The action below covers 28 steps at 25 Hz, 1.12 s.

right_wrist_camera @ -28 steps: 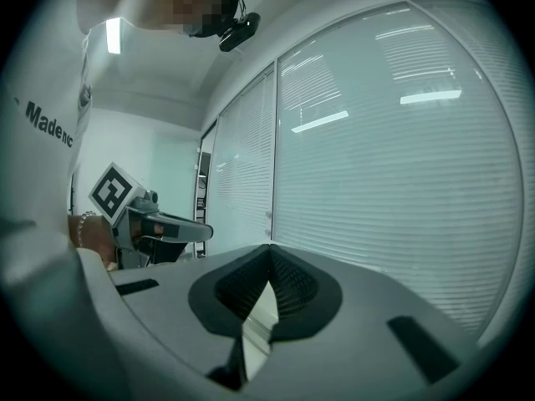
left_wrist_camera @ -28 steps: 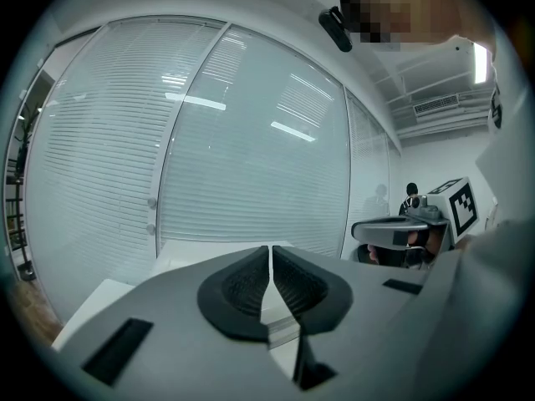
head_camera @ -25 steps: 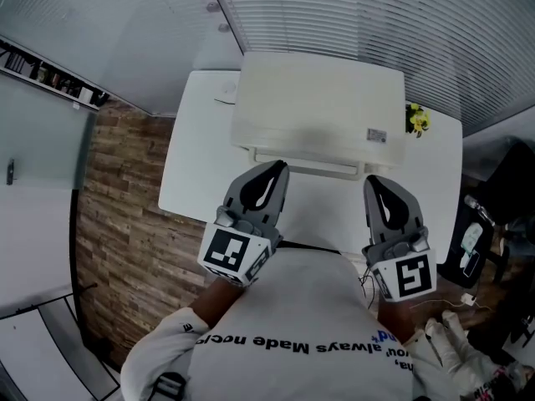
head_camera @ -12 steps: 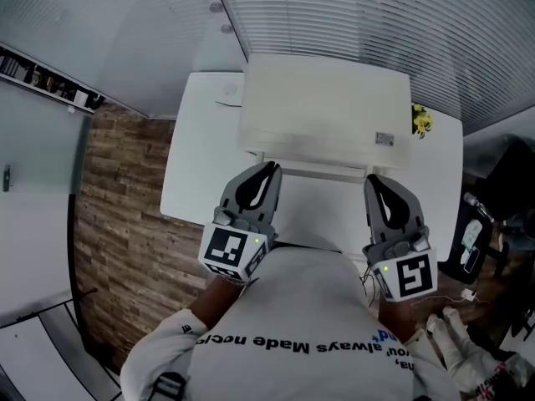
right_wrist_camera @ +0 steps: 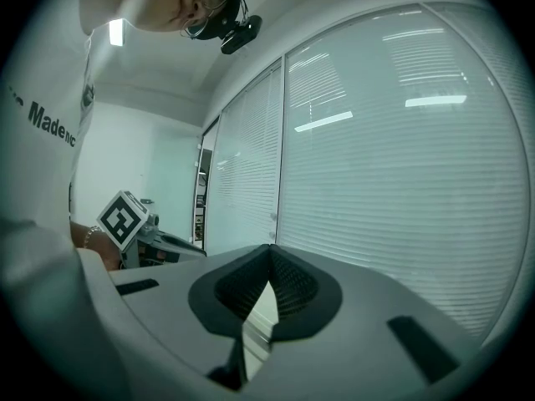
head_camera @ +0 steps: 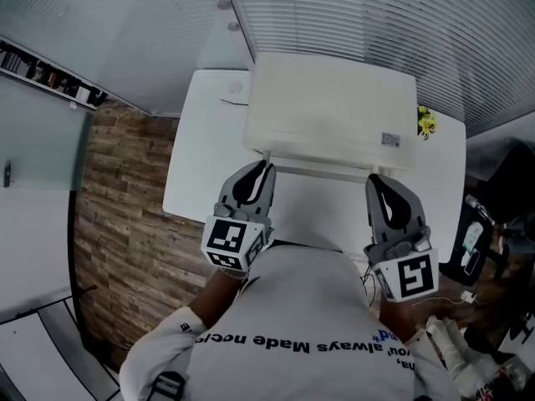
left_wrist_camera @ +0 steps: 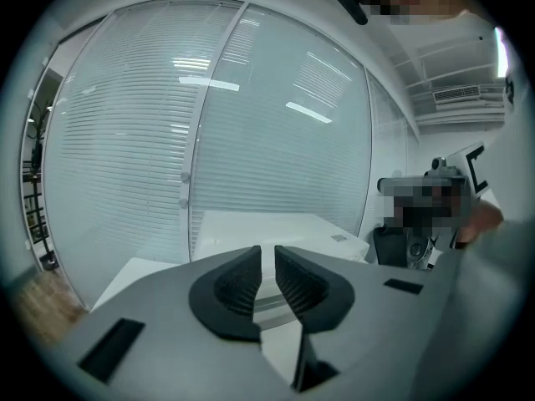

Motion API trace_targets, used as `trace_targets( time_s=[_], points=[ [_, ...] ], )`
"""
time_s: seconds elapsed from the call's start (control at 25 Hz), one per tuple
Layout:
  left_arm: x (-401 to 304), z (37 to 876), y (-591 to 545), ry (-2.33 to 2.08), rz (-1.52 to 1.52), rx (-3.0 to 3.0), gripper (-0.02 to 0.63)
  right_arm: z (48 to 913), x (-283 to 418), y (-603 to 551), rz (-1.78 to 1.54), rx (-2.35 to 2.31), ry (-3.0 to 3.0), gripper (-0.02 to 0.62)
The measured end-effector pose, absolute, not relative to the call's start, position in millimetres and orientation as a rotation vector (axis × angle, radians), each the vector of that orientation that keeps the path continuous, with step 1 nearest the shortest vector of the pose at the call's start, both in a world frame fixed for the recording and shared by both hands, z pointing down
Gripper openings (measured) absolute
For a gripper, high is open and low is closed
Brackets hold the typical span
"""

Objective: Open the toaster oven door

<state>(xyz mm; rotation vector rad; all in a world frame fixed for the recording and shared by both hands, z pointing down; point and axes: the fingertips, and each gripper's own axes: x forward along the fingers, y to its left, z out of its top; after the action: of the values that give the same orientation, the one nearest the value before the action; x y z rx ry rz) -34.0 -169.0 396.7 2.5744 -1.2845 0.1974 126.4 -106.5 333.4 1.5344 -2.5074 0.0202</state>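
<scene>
The white toaster oven (head_camera: 333,111) stands on a white table (head_camera: 201,174), seen from above, with its door shut. Its handle bar (head_camera: 322,170) runs along the front edge. My left gripper (head_camera: 266,168) has its tips at the handle's left end. Its jaws are opening, with a narrow gap between the pads (left_wrist_camera: 242,278) and nothing in it. The oven (left_wrist_camera: 280,228) lies just beyond them. My right gripper (head_camera: 374,181) hovers just in front of the handle's right end. Its fingertips (right_wrist_camera: 270,251) meet, with nothing held.
A small yellow object (head_camera: 427,122) sits on the table behind the oven's right corner. Window blinds (head_camera: 376,15) close off the far side. Wood floor (head_camera: 117,207) lies past the table's left edge. Dark clutter and cables (head_camera: 476,249) crowd the right.
My left gripper has slid left along the oven's front and drawn back a little. The right gripper has stayed in place.
</scene>
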Motion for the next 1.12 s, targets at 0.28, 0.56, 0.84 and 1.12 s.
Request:
trace_targets(
  time_s=[0.28, 0.56, 0.84, 1.12],
  points=[
    [-40, 426, -177, -1.275, 0.25, 2.496, 0.064, 333, 123, -108, 0.018, 1.521, -2.518, 0.008],
    [-43, 448, -186, -1.265, 0.296, 2.437, 0.091, 332, 126, -109, 0.019, 1.524, -2.516, 0.008],
    [-43, 467, -199, -1.271, 0.338, 2.393, 0.109, 333, 129, -111, 0.027, 1.529, -2.513, 0.008],
    [-44, 482, -205, -1.295, 0.374, 2.353, 0.12, 334, 133, -112, 0.029, 1.536, -2.511, 0.008]
  ],
)
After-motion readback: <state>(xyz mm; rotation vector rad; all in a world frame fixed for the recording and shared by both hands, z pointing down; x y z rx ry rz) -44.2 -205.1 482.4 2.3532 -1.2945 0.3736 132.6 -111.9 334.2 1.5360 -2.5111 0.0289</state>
